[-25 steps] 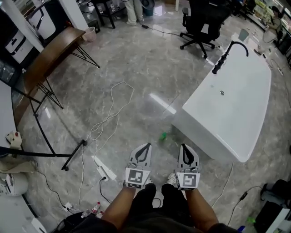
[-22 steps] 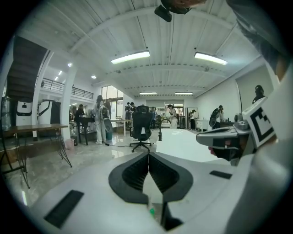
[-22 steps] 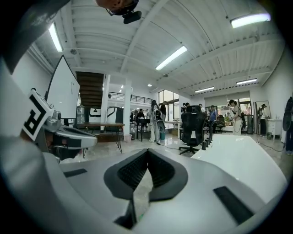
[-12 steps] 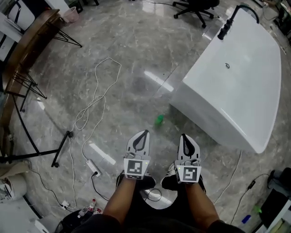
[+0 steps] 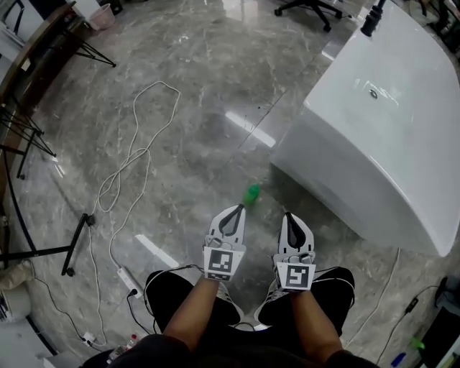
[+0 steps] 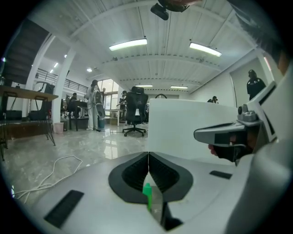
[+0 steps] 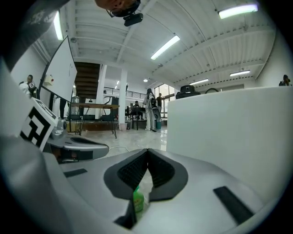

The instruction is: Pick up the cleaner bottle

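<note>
The cleaner bottle is small and green and stands on the grey marble floor, next to the near corner of the white bathtub. My left gripper is shut and empty, its tip just short of the bottle and a little to its left. My right gripper is beside it, also shut and empty, to the right of the bottle. In the left gripper view the bottle shows low behind the shut gripper. The right gripper view has the bottle below its gripper's touching tips.
A white cable loops over the floor at the left and ends at a power strip. Black table legs stand at the far left. An office chair is at the back. The person's knees are under the grippers.
Both grippers have sunk toward the floor as the person crouched. The bottle now lies just ahead of the left gripper's tip. Both jaws stayed shut.
</note>
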A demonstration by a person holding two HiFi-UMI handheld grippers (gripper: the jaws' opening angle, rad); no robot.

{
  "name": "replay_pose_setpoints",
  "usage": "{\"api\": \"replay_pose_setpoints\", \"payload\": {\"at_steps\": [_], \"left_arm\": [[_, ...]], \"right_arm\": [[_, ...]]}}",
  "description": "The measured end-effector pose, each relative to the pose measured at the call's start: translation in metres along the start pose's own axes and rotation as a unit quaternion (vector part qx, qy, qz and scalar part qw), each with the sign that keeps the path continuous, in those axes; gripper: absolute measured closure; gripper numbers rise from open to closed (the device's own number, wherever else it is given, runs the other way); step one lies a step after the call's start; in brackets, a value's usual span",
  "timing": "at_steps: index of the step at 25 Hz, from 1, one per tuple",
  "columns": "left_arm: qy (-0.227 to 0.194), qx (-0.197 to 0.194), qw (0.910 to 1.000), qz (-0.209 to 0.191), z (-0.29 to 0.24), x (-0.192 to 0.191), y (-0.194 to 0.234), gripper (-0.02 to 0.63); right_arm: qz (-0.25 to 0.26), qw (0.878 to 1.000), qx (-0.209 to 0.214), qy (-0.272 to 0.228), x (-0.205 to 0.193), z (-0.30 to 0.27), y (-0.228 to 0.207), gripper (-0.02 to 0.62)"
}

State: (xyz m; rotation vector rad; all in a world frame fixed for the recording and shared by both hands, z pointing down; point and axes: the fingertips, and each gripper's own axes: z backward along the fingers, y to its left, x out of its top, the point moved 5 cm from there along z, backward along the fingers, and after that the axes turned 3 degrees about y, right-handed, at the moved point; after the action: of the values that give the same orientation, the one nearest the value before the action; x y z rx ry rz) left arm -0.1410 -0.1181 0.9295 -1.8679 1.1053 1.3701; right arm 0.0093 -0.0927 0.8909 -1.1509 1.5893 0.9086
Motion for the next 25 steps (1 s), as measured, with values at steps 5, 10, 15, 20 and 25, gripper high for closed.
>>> {"api": "replay_pose_setpoints", "payload": {"at_steps": [5, 10, 15, 20, 25], "left_arm": [[-0.006, -0.001, 0.9999, 0.009, -0.024, -0.055, 0.001, 0.6], [-0.014, -0.007, 0.9998, 0.011, -0.038, -0.081, -0.001, 0.599], [-0.018, -0.004, 0.9998, -0.007, -0.041, -0.098, 0.0, 0.596], [0.001, -0.021, 0.9997, -0.01, -0.059, -0.126, -0.003, 0.386], [0.022, -0.029, 0.9993, -0.011, -0.084, -0.159, -0.004, 0.314]], "right_arm": [[0.009, 1.0, -0.007, 0.022, -0.058, -0.017, 0.002, 0.578], [0.004, 1.0, 0.002, 0.01, -0.076, -0.024, 0.01, 0.578], [0.022, 0.999, 0.026, -0.018, -0.079, -0.027, 0.021, 0.578], [0.015, 0.999, 0.025, -0.018, -0.082, -0.025, 0.02, 0.578], [0.02, 0.999, 0.029, -0.015, -0.085, -0.018, 0.021, 0.578]]}}
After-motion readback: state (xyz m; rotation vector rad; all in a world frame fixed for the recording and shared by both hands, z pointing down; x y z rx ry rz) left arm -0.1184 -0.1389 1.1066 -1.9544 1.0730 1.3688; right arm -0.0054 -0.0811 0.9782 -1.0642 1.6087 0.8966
